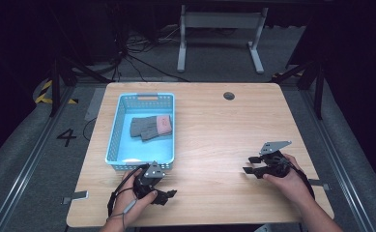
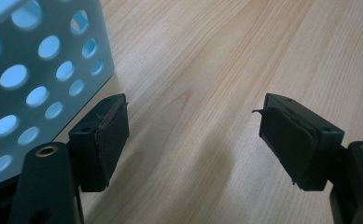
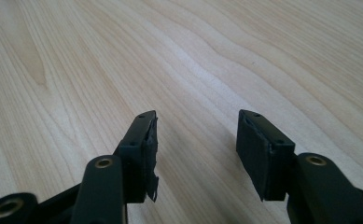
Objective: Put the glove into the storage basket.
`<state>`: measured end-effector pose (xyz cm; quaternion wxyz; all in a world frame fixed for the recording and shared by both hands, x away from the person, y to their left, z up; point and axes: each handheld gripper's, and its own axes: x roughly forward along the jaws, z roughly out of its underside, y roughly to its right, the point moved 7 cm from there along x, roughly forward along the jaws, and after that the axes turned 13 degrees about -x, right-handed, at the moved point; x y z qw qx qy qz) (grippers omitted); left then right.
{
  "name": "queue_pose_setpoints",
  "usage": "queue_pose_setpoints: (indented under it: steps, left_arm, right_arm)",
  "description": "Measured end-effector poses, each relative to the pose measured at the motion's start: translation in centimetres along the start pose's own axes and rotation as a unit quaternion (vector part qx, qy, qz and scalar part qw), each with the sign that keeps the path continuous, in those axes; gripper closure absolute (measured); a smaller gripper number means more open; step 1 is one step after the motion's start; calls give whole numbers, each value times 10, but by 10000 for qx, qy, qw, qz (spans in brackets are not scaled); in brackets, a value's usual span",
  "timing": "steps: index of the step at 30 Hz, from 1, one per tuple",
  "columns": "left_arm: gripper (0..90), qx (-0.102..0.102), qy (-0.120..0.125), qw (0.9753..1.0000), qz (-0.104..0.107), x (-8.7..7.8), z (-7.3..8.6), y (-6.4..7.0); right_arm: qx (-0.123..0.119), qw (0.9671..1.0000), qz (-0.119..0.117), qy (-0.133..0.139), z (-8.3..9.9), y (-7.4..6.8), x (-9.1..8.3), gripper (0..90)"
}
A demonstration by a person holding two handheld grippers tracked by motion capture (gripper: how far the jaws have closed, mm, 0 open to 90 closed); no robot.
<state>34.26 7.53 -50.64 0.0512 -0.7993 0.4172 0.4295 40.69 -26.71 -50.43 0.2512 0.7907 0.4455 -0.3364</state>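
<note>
A light blue perforated basket [image 1: 113, 133] stands on the left half of the wooden table [image 1: 214, 125]. Inside it lie grey knitted gloves [image 1: 147, 127], one with a pink cuff. My left gripper [image 1: 168, 195] rests low on the table just in front of the basket's near right corner, open with nothing between its jaws; in the left gripper view [image 2: 193, 135] the basket wall [image 2: 34, 79] is close at the left. My right gripper [image 1: 251, 164] rests on the table's right side, open and empty, with bare wood between its jaws [image 3: 197, 135].
A round cable hole [image 1: 229, 95] sits near the table's far edge. Beyond the table are a white desk frame [image 1: 219, 34] and cables on the floor. A "4" floor mark [image 1: 66, 137] lies at the left.
</note>
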Motion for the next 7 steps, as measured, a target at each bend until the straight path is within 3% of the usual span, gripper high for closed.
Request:
queue_pose_setpoints:
  steps: [7]
  left_arm:
    - [246, 13, 13, 10000, 19, -1, -1, 1]
  right_arm:
    - [13, 10000, 57, 81, -1, 0, -2, 488]
